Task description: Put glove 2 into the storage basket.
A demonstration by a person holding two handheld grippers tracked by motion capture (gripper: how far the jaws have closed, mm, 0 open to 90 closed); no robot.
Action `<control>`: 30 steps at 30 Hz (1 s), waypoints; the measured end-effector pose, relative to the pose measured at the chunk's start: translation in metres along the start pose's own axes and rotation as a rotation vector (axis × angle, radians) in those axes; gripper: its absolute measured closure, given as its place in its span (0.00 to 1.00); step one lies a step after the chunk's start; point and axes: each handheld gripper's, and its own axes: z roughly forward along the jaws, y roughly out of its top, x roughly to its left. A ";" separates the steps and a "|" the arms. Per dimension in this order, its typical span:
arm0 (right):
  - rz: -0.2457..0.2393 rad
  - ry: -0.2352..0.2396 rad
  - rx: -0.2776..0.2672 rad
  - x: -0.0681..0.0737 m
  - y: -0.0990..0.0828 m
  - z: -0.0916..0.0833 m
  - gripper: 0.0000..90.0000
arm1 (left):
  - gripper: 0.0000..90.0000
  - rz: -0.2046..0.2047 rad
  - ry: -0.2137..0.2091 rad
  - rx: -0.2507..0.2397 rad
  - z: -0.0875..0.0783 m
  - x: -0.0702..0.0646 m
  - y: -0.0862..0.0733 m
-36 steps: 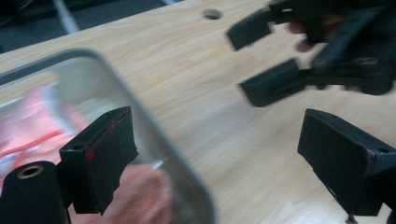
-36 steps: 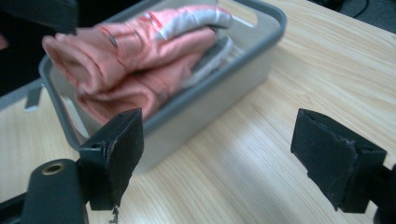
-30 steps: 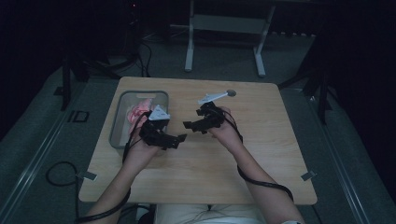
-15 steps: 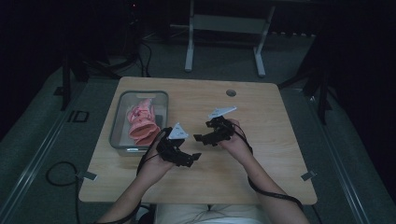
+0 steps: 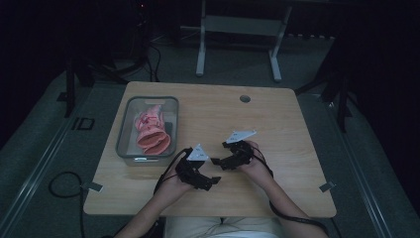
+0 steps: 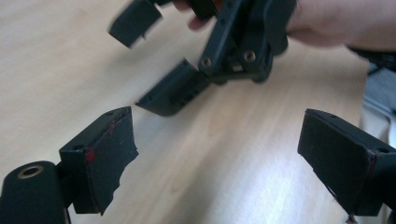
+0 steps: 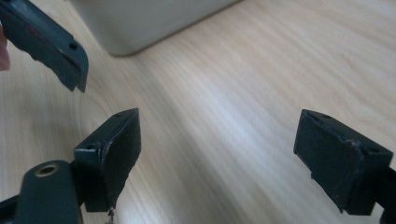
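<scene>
Near front edge of table (image 5: 297, 129): left gripper (image 5: 213, 180) and right gripper (image 5: 216, 161) close together, tips facing, jaws wide, nothing held. Pink cloth (image 5: 151, 131) in bin (image 5: 124, 134) at left edge, well apart. Bare wood right and beyond.

Cloth (image 5: 151, 130) lies in the bin (image 5: 124, 130), left on the table (image 5: 277, 119).

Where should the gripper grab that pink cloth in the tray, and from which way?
Probably from straight above, since the tray's walls block the sides. The pink cloth lies bunched lengthwise, and its near end curls into a raised rounded fold; that fold looks like the easiest part to pinch. The left gripper, jaws open and empty, is closer to the tray than the right gripper.
</scene>
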 end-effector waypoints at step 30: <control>0.009 -0.041 0.032 0.000 -0.050 -0.013 0.16 | 0.12 0.065 -0.001 0.071 0.034 -0.012 -0.028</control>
